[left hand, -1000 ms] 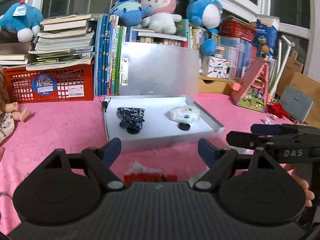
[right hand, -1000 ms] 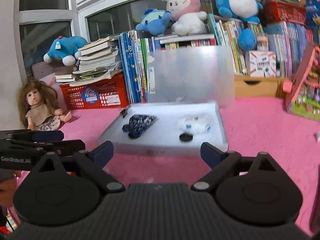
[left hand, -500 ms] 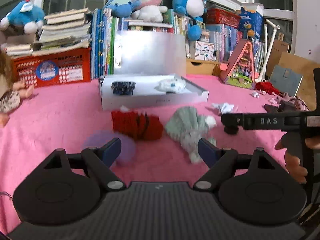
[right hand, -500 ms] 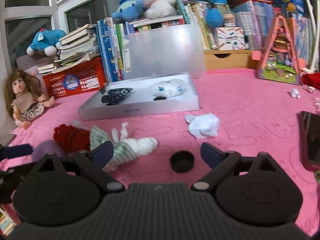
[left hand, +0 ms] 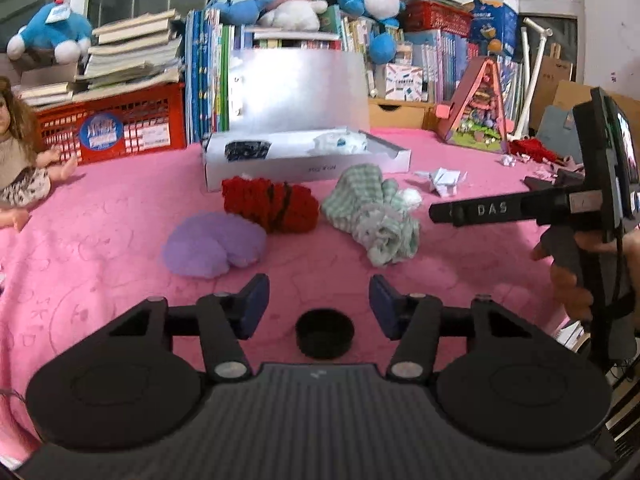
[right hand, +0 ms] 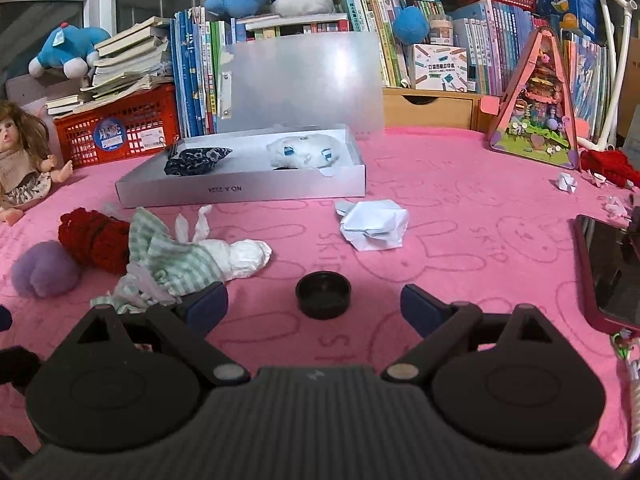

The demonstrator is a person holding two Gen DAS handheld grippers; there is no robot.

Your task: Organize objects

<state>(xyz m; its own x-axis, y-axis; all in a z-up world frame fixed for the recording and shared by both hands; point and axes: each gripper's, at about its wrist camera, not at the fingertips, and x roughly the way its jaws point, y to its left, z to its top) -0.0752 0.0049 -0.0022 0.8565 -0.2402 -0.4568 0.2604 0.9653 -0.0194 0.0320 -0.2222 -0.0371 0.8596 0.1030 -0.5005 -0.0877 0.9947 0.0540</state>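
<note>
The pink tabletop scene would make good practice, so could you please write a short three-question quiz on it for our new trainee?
1. True or false: the white box already holds two soft items.
2. Multiple choice: the black cap lies (A) inside the box, (B) on the pink cloth ahead of both grippers, (C) on the red knit bundle.
3. Fill in: the left gripper and the right gripper both have their jaws ____ and hold nothing.

Key: 1 true; 2 B; 3 open.
</note>
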